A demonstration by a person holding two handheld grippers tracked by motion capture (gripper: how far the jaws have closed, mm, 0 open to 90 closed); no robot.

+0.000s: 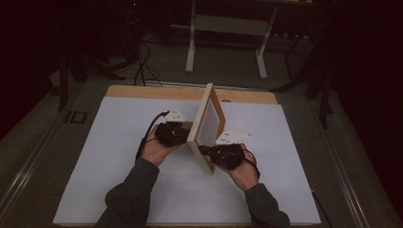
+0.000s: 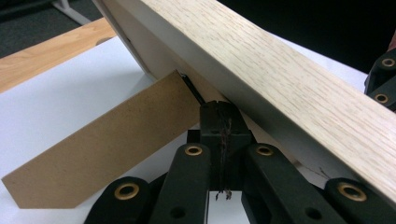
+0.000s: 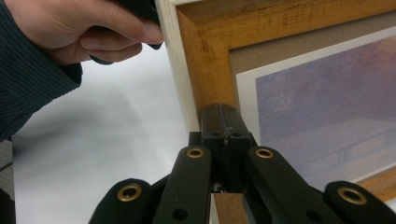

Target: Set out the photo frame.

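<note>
Two grippers: one on each side of a wooden picture frame (image 1: 206, 124), which serves as the landmark throughout.
Picture frame: stands on edge on the white sheet (image 1: 119, 156), near the middle of the table and turned edge-on in the high view, leaning slightly; pale oak outer face, warmer brown inner moulding.
Print: a bluish-purple picture with a white border (image 3: 322, 116) sits inside the frame on the side of the right gripper.
Easel stand: a brown fibreboard strut (image 2: 102, 149) hinged at the frame's back, its free pointed end resting on the white sheet, on the side of the left gripper.
Left gripper (image 1: 172, 133): at the frame's back face, just beside the strut hinge; jaws fully closed, pads pressed together with nothing seen between them, tips (image 2: 219, 109) touching or nearly touching the frame's back.
Right gripper (image 1: 215, 152): at the frame's front, near its lower corner; jaws likewise fully closed and empty, tips (image 3: 224, 114) against the inner moulding beside the print.
Left hand (image 3: 88, 32): seen beyond the frame's edge, wrapped round its gripper; dark ribbed sleeve.
Table: wooden edge (image 1: 157, 91) shows behind the frame, past the sheet.
</note>
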